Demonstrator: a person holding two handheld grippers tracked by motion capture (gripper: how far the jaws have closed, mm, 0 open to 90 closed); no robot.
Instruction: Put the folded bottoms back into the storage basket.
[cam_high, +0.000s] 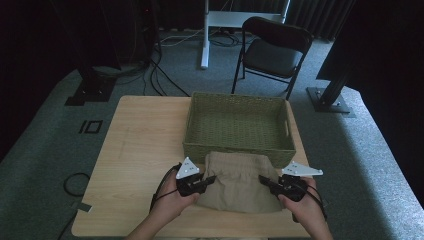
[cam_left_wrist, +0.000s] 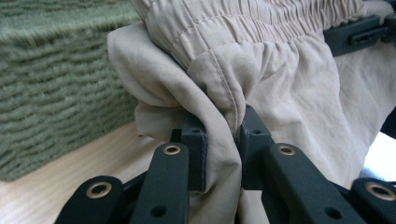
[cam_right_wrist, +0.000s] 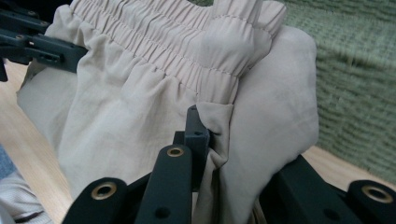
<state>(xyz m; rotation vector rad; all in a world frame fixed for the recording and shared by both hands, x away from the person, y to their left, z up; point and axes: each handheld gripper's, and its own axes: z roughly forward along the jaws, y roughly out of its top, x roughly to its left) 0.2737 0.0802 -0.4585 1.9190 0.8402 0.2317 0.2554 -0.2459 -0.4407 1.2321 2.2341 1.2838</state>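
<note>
A folded beige garment (cam_high: 235, 181) with an elastic waistband hangs between my two grippers, just in front of the green woven basket (cam_high: 239, 146). My left gripper (cam_high: 210, 179) is shut on the garment's left edge; in the left gripper view the cloth (cam_left_wrist: 224, 93) is pinched between the two black pads (cam_left_wrist: 223, 154). At the garment's right edge my right gripper (cam_high: 264, 180) is shut on it too, with beige fabric (cam_right_wrist: 154, 112) bunched between its jaws (cam_right_wrist: 217, 154). The garment's top edge leans against the basket's front wall.
The basket (cam_high: 195, 107) sits at the back middle of the wooden table (cam_high: 140, 145). A black folding chair (cam_high: 272, 52) and a white desk leg (cam_high: 205, 35) stand beyond the table. Cables lie on the floor at the left.
</note>
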